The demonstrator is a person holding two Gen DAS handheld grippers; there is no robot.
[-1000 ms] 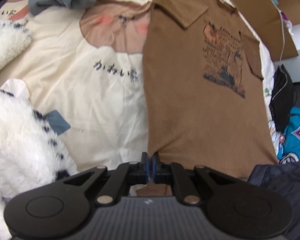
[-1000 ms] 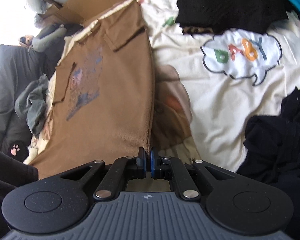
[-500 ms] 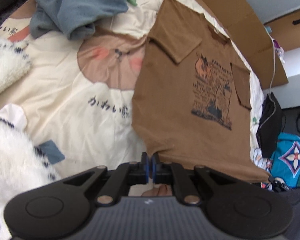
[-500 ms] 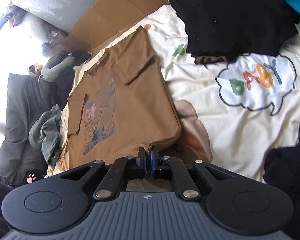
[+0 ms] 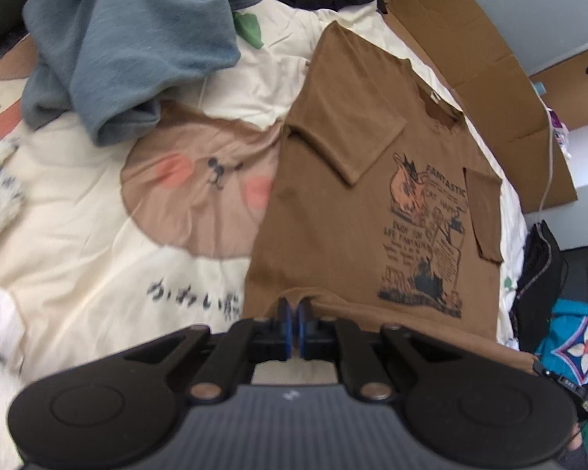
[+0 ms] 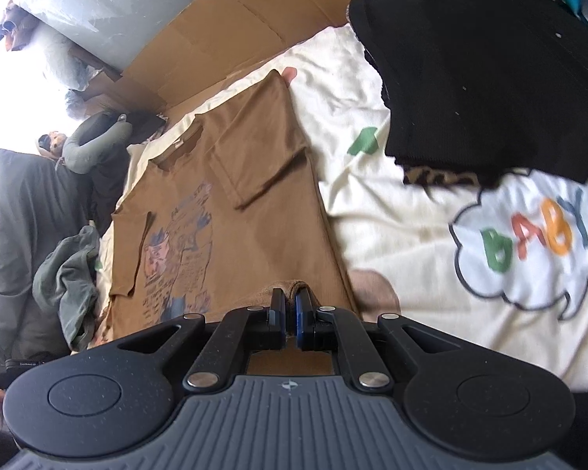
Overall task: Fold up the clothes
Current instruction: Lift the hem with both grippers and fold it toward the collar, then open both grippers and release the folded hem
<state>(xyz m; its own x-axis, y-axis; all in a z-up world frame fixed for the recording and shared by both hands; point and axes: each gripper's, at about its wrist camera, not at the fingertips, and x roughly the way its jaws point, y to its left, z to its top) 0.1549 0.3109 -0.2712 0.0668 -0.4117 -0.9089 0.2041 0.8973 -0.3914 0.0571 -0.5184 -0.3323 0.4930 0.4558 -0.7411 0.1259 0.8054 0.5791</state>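
My left gripper (image 5: 293,319) is clamped on the bottom hem of the brown T-shirt (image 5: 341,211), near its left corner, and my right gripper (image 6: 290,313) pinches the same hem at the other corner, with a small bunch of cloth humped up at its fingertips. The hem is lifted off the bed (image 5: 98,243) at both grips, while the rest of the shirt lies flat on the cream bedspread, print side up, both sleeves folded inward over the chest and the collar pointing toward 12 o'clock. In the left wrist view a crumpled blue-grey sweatshirt (image 5: 129,39) sits at 10 o'clock from the shirt, apart from it, and a flattened cardboard box (image 5: 482,62) runs along the bed's far edge at 1 o'clock. In the right wrist view a folded black garment (image 6: 478,62) lies at 2 o'clock, beside the shirt's shoulder but not touching it, and the word BABY in a cloud print (image 6: 529,239) shows at 3 o'clock on the bedspread.
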